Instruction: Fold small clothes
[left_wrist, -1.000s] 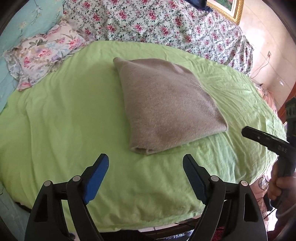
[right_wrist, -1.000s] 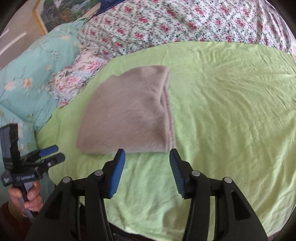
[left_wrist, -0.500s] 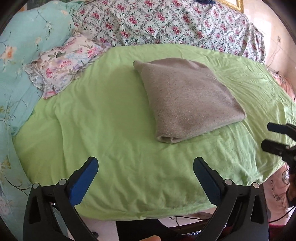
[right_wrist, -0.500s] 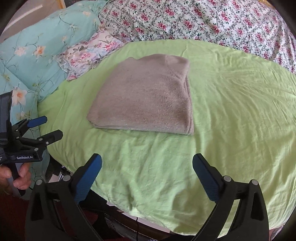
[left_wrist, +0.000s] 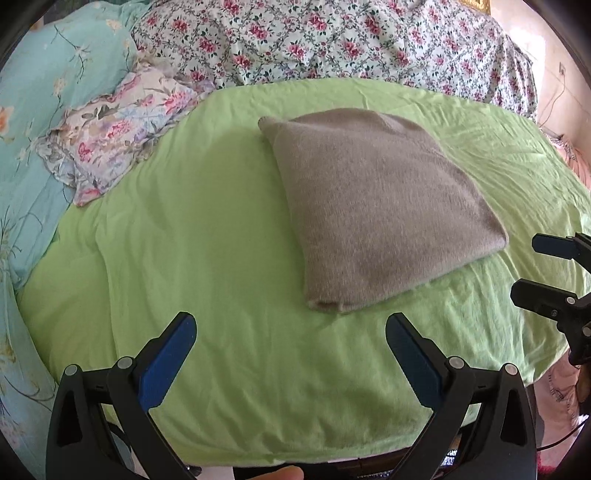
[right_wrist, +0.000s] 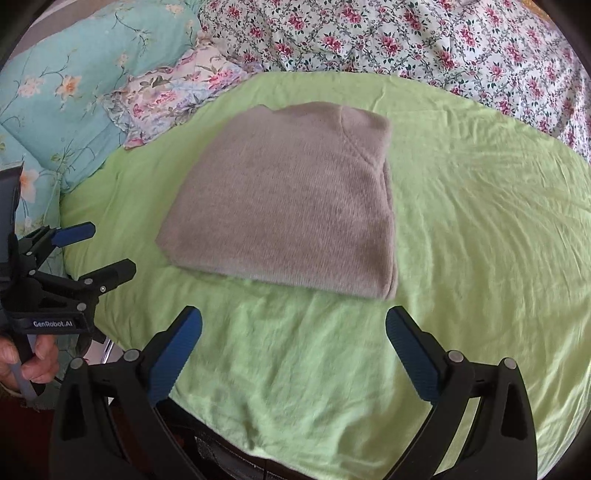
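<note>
Grey-brown knit garment (left_wrist: 380, 206), folded into a flat squarish packet, lying on the lime-green sheet (left_wrist: 207, 258) around the middle of the spread, nearer its far edge than its near one. Seam line running across the top layer near one far corner. Touched by neither tool.

Left gripper (left_wrist: 291, 332) hanging over the near edge of the sheet, blue pads (left_wrist: 166, 362) spread wide apart, nothing between them, only bare green cloth beneath; jaws just opened further. Right gripper (right_wrist: 293, 332) likewise over the near edge, just short of the garment's nearest hem, jaws just opened wide and empty. Hand (right_wrist: 27, 363) clasping the left tool's handle at the sheet's left side, seen from the right wrist.

Beyond the far edge, rose-patterned quilt (left_wrist: 332, 40); at the far left corner, pastel floral pillow (left_wrist: 118, 129) overlapping the sheet's edge, turquoise bedding (left_wrist: 40, 92) behind it.
</note>
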